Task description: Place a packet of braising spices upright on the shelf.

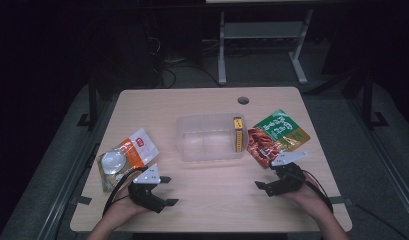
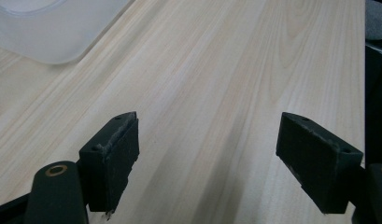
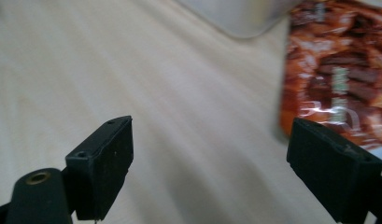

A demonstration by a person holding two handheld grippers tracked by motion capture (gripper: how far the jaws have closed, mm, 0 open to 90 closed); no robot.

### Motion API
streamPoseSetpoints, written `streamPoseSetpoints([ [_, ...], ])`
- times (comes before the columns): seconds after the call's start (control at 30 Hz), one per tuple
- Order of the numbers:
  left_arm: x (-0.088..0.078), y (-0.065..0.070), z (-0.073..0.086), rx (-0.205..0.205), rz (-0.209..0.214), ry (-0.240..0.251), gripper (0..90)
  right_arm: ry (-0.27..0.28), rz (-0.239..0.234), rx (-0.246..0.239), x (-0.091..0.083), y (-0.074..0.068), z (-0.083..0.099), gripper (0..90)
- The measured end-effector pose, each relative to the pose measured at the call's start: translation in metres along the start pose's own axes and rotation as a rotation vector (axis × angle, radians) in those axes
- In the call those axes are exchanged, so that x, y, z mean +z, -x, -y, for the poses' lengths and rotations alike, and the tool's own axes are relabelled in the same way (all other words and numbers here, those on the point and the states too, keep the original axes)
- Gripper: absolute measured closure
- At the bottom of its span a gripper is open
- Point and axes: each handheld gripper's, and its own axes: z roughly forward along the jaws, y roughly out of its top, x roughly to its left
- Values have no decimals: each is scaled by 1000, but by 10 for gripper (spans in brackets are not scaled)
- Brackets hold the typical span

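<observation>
Left gripper (image 1: 167, 190) low over bare wooden table (image 1: 212, 200), near front edge – jaws spread wide, nothing between them. Orange-white packet (image 1: 134, 152) lies just beyond it, at table's left side, untouched. Right gripper (image 1: 266, 179) near front right, jaws likewise parted, gripping nothing; red snack pouch (image 1: 259, 145) lies just ahead, its edge beside one jaw in right gripper view, contact not discernible. Green pouch (image 1: 284, 131) partly overlaps red one. Clear plastic container (image 1: 209, 137) at table centre – small yellow box (image 1: 238, 134) standing against its right wall.

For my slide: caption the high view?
Two open hand-held grippers flank a clear tub among snack packets.
</observation>
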Motion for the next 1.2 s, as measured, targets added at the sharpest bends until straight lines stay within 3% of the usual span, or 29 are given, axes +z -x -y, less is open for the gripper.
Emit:
streamPoseSetpoints([
  [0.1, 2, -1, 1, 5, 2, -1, 208, -1, 44, 31, 2, 15, -5, 257],
  [0.13, 2, -2, 1, 5, 1, 1, 207, 12, 74, 38, 2, 22, -8, 350],
  [0.2, 2, -2, 1, 4, 0, 2, 208, 14, 95, 48, 1, 25, -10, 393],
  [0.3, 1, -1, 1, -4, -3, 6, 208, 30, 157, 76, 1, 39, -18, 579],
  [0.33, 1, -2, 1, 1, -6, 8, 208, 34, 191, 78, 2, 47, -22, 689],
  [0.37, 1, -2, 1, 1, -6, 8, 208, 34, 191, 78, 2, 47, -22, 689],
  [0.4, 2, -1, 1, -2, 0, 8, 208, 17, 221, 103, 7, 59, -27, 767],
  [0.47, 2, -1, 1, 0, 1, 1, 208, 12, 228, 111, 8, 63, -28, 795],
  [0.57, 4, -2, 1, 8, 6, -13, 208, -5, 255, 139, 18, 80, -32, 895],
  [0.73, 6, -2, 1, 0, 11, -15, 208, 14, 247, 157, 26, 93, -37, 899],
  [0.93, 6, -1, 1, 0, 11, -13, 208, -2, 250, 157, 47, 96, -45, 900],
  [1.03, 6, 0, 1, 0, 13, -12, 208, -29, 288, 148, 55, 96, -49, 900],
  [1.1, 6, 0, 2, 3, 14, -16, 208, -53, 317, 114, 58, 95, -49, 900],
  [1.2, 6, 1, 2, 3, 16, -15, 208, -103, 323, 94, 59, 94, -51, 900],
])
